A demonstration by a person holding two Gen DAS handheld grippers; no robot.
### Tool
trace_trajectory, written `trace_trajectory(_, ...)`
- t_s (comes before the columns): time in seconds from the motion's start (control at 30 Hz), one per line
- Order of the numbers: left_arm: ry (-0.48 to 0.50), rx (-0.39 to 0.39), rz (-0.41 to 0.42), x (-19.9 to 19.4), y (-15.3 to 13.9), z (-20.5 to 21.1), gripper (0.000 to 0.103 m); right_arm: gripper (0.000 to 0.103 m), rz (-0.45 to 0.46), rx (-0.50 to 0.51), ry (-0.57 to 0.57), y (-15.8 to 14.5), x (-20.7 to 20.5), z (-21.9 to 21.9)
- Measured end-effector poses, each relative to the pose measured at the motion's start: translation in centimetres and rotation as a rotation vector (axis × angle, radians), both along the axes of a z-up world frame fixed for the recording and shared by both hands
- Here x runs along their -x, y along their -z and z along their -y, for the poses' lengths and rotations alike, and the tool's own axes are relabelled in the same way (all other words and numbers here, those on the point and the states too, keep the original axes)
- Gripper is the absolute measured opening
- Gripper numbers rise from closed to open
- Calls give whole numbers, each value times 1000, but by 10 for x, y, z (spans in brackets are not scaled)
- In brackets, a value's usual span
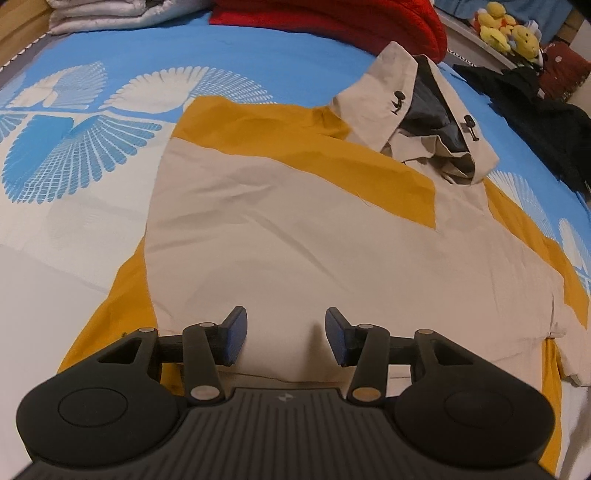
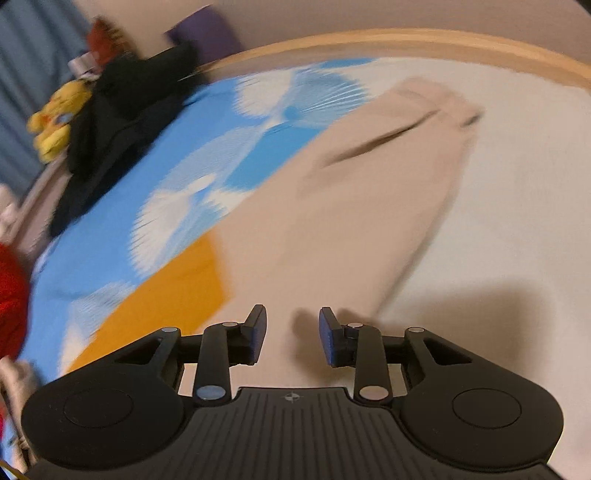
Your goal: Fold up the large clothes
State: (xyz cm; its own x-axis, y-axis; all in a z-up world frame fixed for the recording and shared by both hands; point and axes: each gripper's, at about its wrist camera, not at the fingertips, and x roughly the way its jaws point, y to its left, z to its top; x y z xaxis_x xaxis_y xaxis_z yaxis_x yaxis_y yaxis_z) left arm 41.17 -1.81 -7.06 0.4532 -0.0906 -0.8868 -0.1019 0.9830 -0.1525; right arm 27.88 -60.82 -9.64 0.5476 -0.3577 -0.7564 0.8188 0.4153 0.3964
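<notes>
A beige and mustard-yellow jacket point(image 1: 295, 229) lies flat on the bed, its collar with dark toggles point(image 1: 424, 110) at the far end. My left gripper point(image 1: 285, 338) hovers over the beige panel near the jacket's near edge, open, with nothing between its blue pads. In the blurred right wrist view, a beige sleeve point(image 2: 362, 192) stretches away across the bedsheet, with a yellow part of the jacket point(image 2: 159, 295) to the left. My right gripper point(image 2: 292, 336) is above the beige cloth, open, with nothing between its fingers.
The bed has a blue and white patterned sheet point(image 1: 74, 147). At the far side lie a red knit item point(image 1: 332, 18), a folded grey blanket point(image 1: 110, 14), black clothes point(image 1: 535, 110) and yellow plush toys point(image 1: 509, 33). A wooden bed edge point(image 2: 406, 40) runs behind the sleeve.
</notes>
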Motion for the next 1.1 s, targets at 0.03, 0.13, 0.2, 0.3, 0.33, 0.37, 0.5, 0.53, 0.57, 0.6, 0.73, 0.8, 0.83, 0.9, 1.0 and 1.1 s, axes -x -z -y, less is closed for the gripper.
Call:
trace_trajectory(0.03, 4, -1, 0, 0, 0, 2, 52, 34, -13, 3, 35, 4, 8, 12)
trace_trajectory(0.13, 13, -1, -3, -2, 2, 6, 52, 36, 17, -74, 123, 22, 28, 41)
trace_trajectory(0.2, 15, -3, -10, -3, 5, 9, 52, 35, 92, -142, 171, 37, 39, 54)
trace_trajectory(0.3, 13, -2, -15, -5, 7, 11, 52, 35, 205, -162, 195, 46, 44, 68)
trace_trajectory(0.33, 15, -4, -14, -5, 7, 12, 52, 35, 231, -166, 198, 49, 43, 75)
trace_trajectory(0.37, 17, -5, -13, -5, 7, 12, 52, 35, 253, -171, 206, 52, 42, 82)
trace_trajectory(0.5, 24, -12, -13, -5, 8, 11, 52, 34, 317, -167, 235, 57, 40, 111)
trace_trajectory(0.53, 22, -14, -13, -5, 8, 10, 52, 34, 314, -154, 235, 55, 38, 120)
trace_trajectory(0.57, 19, -15, -13, -5, 8, 9, 52, 34, 302, -135, 244, 53, 37, 127)
trace_trajectory(0.6, 16, -13, -12, -6, 8, 8, 52, 34, 281, -108, 263, 49, 37, 134)
trace_trajectory(0.73, 11, -10, -4, -6, 4, 5, 52, 33, 232, -75, 334, 44, 47, 158)
trace_trajectory(0.8, 12, -5, -3, -6, 3, 5, 52, 32, 184, -42, 322, 39, 44, 164)
trace_trajectory(0.83, 13, -4, -2, -5, 2, 4, 52, 27, 157, -21, 317, 36, 41, 164)
trace_trajectory(0.9, 10, -2, 2, -5, 0, 2, 52, 8, 149, 21, 295, 27, 38, 163)
trace_trajectory(1.0, -10, 19, 14, -4, -8, -7, 52, 2, 150, 150, 241, 0, 27, 149)
trace_trajectory(1.1, -39, 39, 32, -3, -19, -19, 52, 1, 140, 283, 165, -38, 7, 117)
